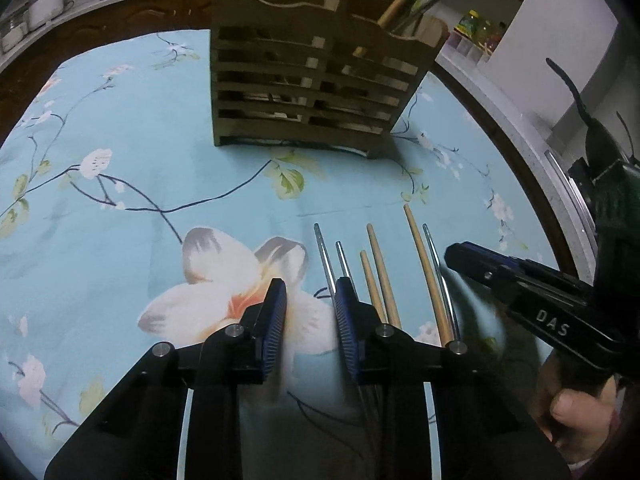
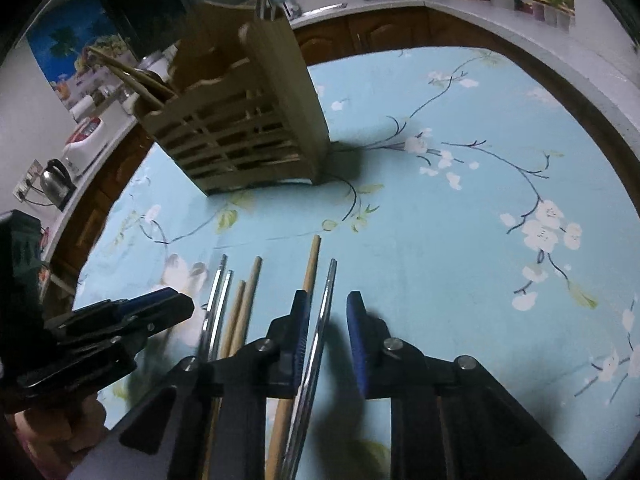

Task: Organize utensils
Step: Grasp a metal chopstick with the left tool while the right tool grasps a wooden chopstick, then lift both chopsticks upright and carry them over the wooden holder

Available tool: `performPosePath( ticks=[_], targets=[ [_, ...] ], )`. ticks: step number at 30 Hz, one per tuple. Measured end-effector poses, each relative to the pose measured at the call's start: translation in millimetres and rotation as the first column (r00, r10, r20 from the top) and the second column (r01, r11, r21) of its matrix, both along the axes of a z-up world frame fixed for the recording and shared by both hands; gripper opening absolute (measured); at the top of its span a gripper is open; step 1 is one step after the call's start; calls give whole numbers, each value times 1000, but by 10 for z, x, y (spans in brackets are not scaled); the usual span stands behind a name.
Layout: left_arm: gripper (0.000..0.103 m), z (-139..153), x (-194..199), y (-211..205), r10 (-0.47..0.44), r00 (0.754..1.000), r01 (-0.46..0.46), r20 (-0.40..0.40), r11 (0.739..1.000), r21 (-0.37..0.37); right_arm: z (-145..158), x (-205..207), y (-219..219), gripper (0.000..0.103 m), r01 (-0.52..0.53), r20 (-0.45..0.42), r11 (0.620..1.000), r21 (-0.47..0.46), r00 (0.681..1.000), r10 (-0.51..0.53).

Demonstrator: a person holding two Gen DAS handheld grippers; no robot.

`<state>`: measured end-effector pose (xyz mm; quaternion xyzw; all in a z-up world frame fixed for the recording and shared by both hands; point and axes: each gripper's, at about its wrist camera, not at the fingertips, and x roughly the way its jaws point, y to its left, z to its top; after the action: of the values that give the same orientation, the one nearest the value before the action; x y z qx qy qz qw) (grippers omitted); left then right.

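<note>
Several chopsticks lie side by side on the blue floral cloth [image 1: 120, 140]: metal ones [image 1: 322, 248] and wooden ones [image 1: 378, 260]. My left gripper [image 1: 310, 282] hovers over their left end, jaws partly apart with only cloth between them; its right finger [image 1: 346, 320] is beside a metal chopstick. My right gripper [image 2: 327, 298] stands over the right end of the row. A metal chopstick [image 2: 328, 280] runs between its jaws, with a gap left to the right pad. A wooden chopstick [image 2: 312, 264] lies just outside its left finger. A slatted wooden utensil holder [image 1: 312, 80] stands behind with sticks in it.
The holder [image 2: 240, 128] sits at the far middle of the cloth. The right gripper's finger [image 1: 452, 254] and a hand [image 1: 580, 412] show at the right of the left wrist view. A kitchen counter [image 2: 500, 12] with a kettle [image 2: 56, 184] and jars rings the table.
</note>
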<state>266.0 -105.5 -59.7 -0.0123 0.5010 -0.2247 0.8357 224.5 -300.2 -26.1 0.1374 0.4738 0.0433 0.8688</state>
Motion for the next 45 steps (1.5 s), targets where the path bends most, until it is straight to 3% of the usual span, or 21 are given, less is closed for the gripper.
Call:
performPosePath(
  ticks=[9,15,23,31,37,45],
  targets=[
    [21,-71,87,-145,-38,999,38,6,999,34,-92,102,61,16,-31,-21,998,-61,999,30],
    [16,-82,61,-168,-95,995,92,36,993,75,-98,103,45,8,-56,-23,994,-95,998,54],
    [11,-73,93,-100,-134,991,134,-10,988,80,-89,112,59,7,-84,-41,991,-108,996,80],
    [5,-72,73,-301,-156,987,148,44,978,145,-107,136,115,6,-81,-15,989,-125,997,80],
    [4,40,-27,-154,-149,988,145,48,986,87,49,11,52,4,-57,29,998,-2,998,57],
    [4,729,-362,271,-107,982,121,153,989,-86,738,-360,-3,4,-49,191,998,42,981,40]
  ],
)
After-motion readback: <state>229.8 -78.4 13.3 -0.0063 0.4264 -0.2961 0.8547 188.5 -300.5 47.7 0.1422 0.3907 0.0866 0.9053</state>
